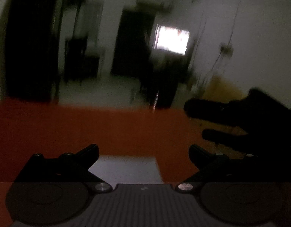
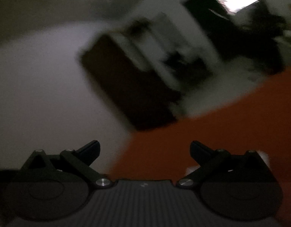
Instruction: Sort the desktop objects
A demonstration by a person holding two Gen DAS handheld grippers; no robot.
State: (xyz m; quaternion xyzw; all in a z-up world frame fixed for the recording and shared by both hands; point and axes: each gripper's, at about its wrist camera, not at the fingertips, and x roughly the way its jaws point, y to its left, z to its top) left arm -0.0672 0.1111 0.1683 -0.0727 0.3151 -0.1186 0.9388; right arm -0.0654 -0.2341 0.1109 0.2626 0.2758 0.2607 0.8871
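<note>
**Dim, blurred views; both claws wide and empty**

Hard to make out: both frames are dark and smeared. Room furniture at the top of each frame is seen only as dark shapes. A bright window (image 1: 172,39) is noted upper centre-right in the left wrist view and at the upper right corner in the right wrist view. A yellowish patch (image 1: 223,89) at centre right cannot be identified.

Left gripper (image 1: 143,151): jaws spread wide, nothing held. A pale flat sheet (image 1: 126,168), the only likely desktop object seen, lies on the orange table (image 1: 69,128) at lower centre, between the fingers and partly covered by the gripper body.

Seen only in the left wrist view: the right gripper (image 1: 194,121), a black silhouette at the right edge, fingers apart, cut off by the frame.

Right gripper (image 2: 144,149): jaws spread wide, nothing held. The view is tilted; the table occupies the lower right. A small pale spot (image 2: 191,169) beside the right finger is too blurred to name. The sheet is not seen here.
</note>
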